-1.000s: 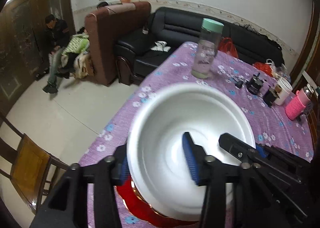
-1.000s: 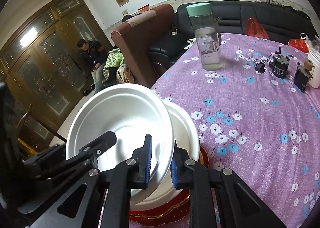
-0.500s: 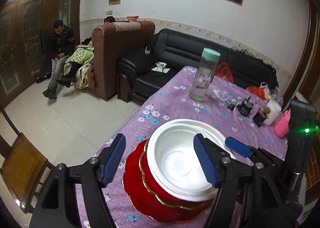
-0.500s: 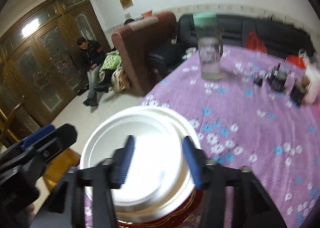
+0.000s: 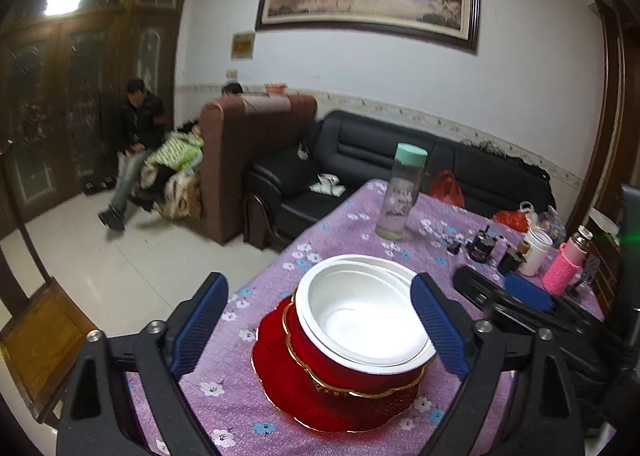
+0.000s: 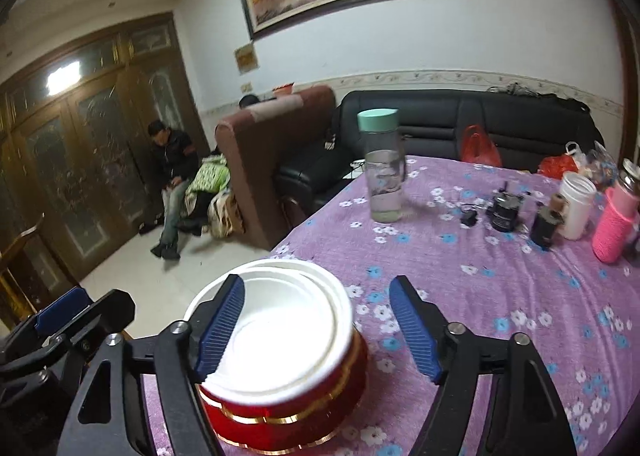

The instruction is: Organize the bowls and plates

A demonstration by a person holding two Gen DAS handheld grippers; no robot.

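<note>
— Status of the stacking?

— Largely done, in my judgement. White bowls [image 5: 362,320] sit nested inside a red bowl [image 5: 352,370], which stands on a red plate [image 5: 280,372] near the table [image 6: 500,296] edge closest to me. No loose plate or bowl shows elsewhere on the cloth.

— The claws?

— Both have just been opening. Left gripper [image 5: 320,326]: jaws spread wide to either side of the stack, pads clear of it, nothing held. Right gripper [image 6: 316,330]: also spread; one pad lies across the white rim in its view (contact cannot be confirmed), the other stands off to the side. Neither grips anything.

— Contents?

— The top white bowl looks empty. Beyond the stack, a bottle [image 6: 382,168] holds a little liquid; cups stand further off.

— Remaining?

— Possibly squaring the white rims, which sit slightly offset.
</note>
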